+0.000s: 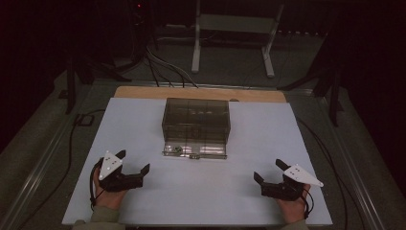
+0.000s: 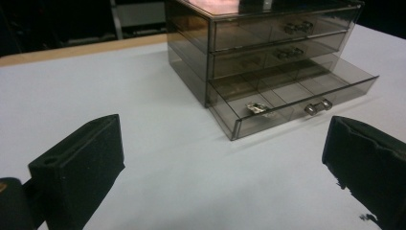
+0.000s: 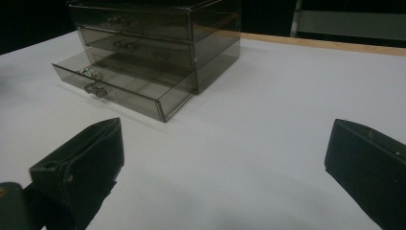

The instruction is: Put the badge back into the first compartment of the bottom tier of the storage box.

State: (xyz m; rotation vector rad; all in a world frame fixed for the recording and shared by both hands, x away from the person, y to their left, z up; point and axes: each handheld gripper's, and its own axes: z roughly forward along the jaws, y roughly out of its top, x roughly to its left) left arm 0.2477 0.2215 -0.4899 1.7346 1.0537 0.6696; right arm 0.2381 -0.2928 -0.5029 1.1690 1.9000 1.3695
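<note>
Left hand-held gripper [image 1: 133,163], black with a grey three-cornered plate on top, rests low on the white table surface [image 1: 206,191] with its jaws spread wide and nothing between them. Ahead of it and to its right stands the smoky transparent plastic three-drawer cabinet [image 1: 196,120]. Its bottom drawer [image 2: 292,98] is pulled out, while the two above sit flush. A small crumpled silvery object [image 2: 257,108] lies in the front compartment of that open drawer, just beside the metal knob [image 2: 318,106]. Right hand-held gripper [image 1: 269,171], likewise released and empty, sits well apart on the cabinet's other side. The step in hand appears to be the pause after placing the object. Next, one gripper would likely advance to the drawer front and push it squarely shut without shifting the light cabinet.
</note>
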